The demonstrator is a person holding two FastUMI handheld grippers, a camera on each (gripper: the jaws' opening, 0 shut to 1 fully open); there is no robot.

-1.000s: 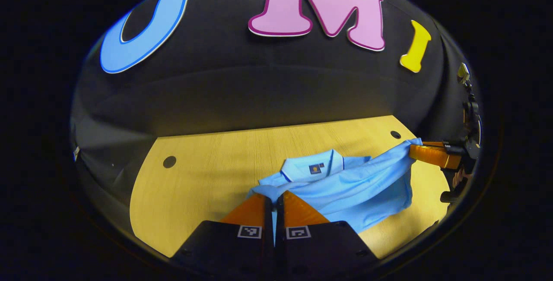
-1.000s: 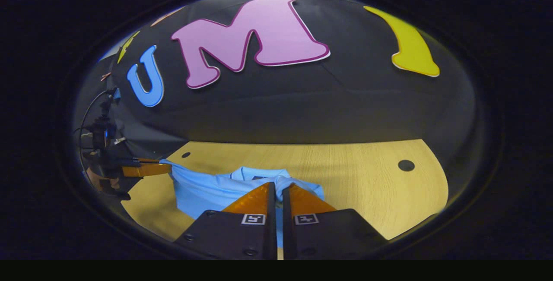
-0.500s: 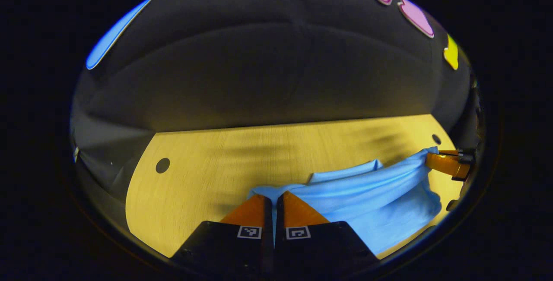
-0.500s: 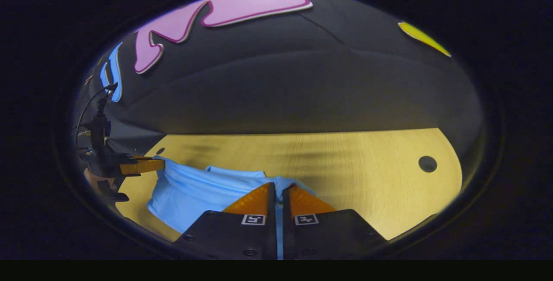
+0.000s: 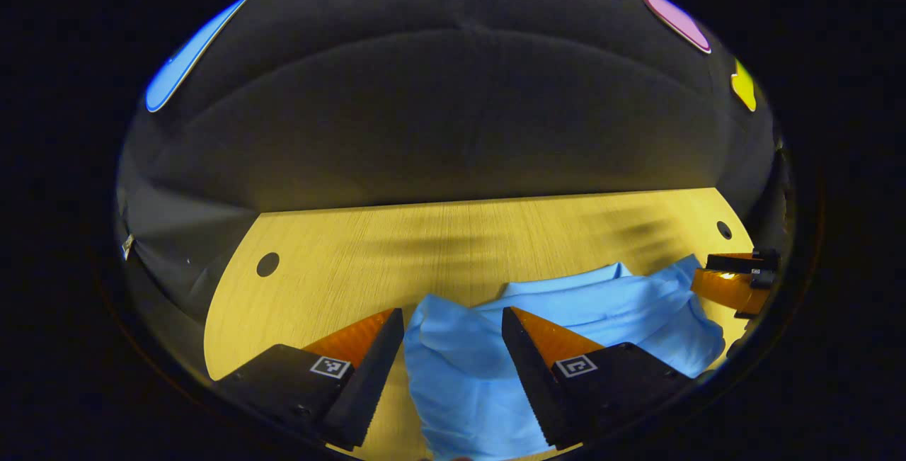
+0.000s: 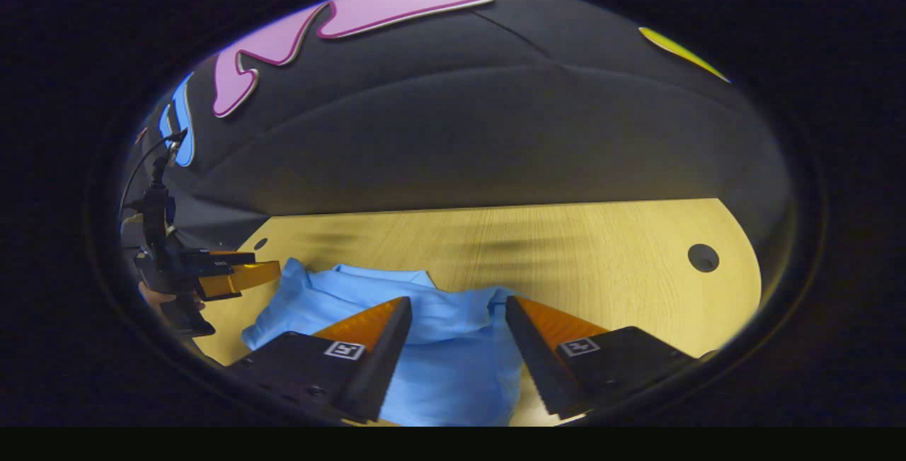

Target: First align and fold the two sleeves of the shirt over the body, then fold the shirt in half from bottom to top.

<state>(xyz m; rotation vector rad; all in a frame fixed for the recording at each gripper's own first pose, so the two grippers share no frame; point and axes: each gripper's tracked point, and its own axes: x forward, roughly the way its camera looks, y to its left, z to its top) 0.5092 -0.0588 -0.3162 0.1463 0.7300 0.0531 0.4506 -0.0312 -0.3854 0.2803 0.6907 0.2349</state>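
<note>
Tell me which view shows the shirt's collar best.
The right gripper view: the collar lies unobstructed beyond the open right gripper, on the shirt. In the left gripper view the collar is a thin strip past the open left gripper, partly hidden by bunched fabric.

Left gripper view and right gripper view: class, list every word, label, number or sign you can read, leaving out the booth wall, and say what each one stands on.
No readable words or numbers.
Left hand-held gripper: a square black-and-white coded marker on each finger, a pattern, no text.
Right hand-held gripper: the same kind of marker on each finger, no text.
Blue shirt: no legible print or label on the cloth facing up.
Wooden table: no writing, only dark round holes.
</note>
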